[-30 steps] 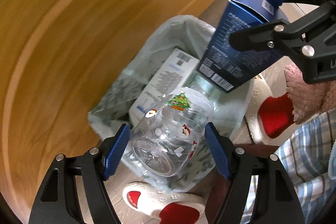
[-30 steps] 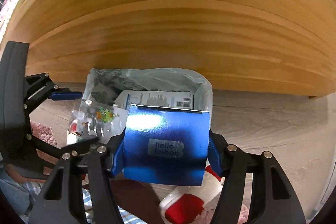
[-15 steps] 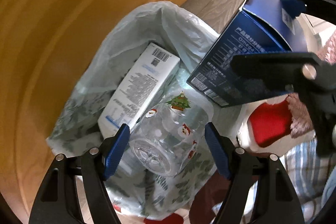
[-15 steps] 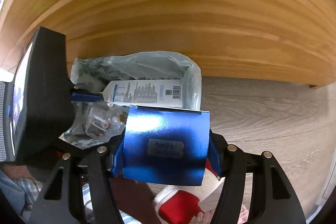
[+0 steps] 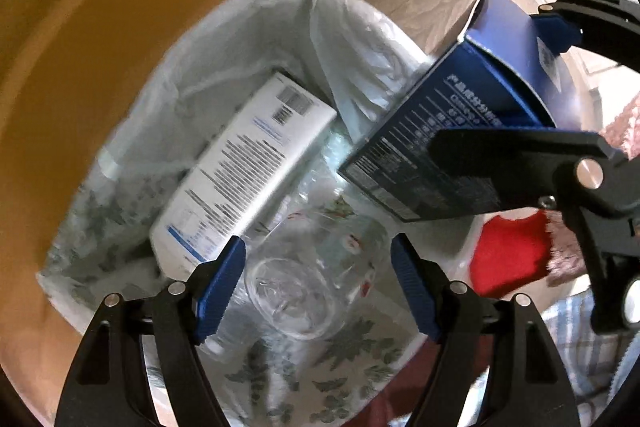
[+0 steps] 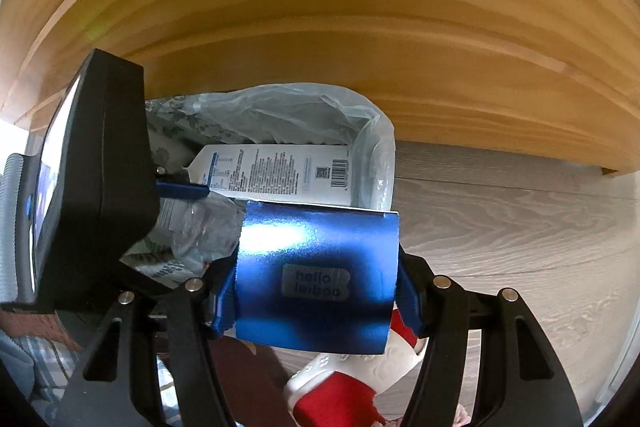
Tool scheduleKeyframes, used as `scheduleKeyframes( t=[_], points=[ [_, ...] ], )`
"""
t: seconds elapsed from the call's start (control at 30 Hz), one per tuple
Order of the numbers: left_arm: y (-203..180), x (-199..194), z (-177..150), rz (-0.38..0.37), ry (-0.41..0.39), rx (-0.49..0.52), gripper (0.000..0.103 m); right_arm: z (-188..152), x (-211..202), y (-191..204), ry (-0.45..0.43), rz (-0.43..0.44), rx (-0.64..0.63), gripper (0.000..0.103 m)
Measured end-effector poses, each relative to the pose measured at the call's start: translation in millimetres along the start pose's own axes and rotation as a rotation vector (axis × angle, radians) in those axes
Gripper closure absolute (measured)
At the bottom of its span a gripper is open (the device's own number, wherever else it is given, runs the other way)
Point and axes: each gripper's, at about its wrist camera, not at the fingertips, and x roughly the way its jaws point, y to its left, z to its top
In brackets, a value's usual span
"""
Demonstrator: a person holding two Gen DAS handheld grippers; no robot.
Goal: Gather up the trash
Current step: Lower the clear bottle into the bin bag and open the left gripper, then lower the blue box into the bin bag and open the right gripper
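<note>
A bin lined with a pale leaf-print bag [image 5: 240,39] stands against a wooden panel. A white carton [image 5: 244,171] lies inside it. My left gripper [image 5: 320,283] is above the bin's near side; a clear plastic cup with Christmas prints [image 5: 300,291] sits between its blue pads, which stand wide beside it. My right gripper [image 6: 316,287] is shut on a dark blue box [image 6: 316,267], held over the bin's near right rim; the box also shows in the left wrist view [image 5: 452,131].
A wooden panel [image 6: 320,27] rises right behind the bin. Grey wood-look floor [image 6: 500,219] lies to the right. Red and white slippers [image 6: 340,387] and the person's checked clothing [image 5: 580,339] are close below the grippers.
Both grippers have moved closer over the bin, which now fills more of the view. The cup sits lower between the left pads and looks blurred. The blue box stays gripped.
</note>
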Motion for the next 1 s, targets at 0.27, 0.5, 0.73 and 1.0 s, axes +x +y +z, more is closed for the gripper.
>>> scheduleKeyframes(
  t=[0.27, 0.5, 0.73, 1.0],
  points=[
    [-1, -4, -6, -0.009, 0.037, -0.015, 0.031, 5, 3, 3, 0.024, -0.017, -0.035, 0.042],
    [17, -26, -17, 0.058, 0.029, -0.104, 0.031, 4, 2, 26, -0.002, -0.090, -0.120, 0.042],
    [36, -46, -29, 0.152, 0.005, -0.191, 0.031, 9, 14, 39, -0.008, -0.195, -0.207, 0.042],
    [49, -70, -46, 0.133, -0.033, -0.267, 0.031, 12, 46, 40, 0.106, -0.203, -0.176, 0.043]
  ],
)
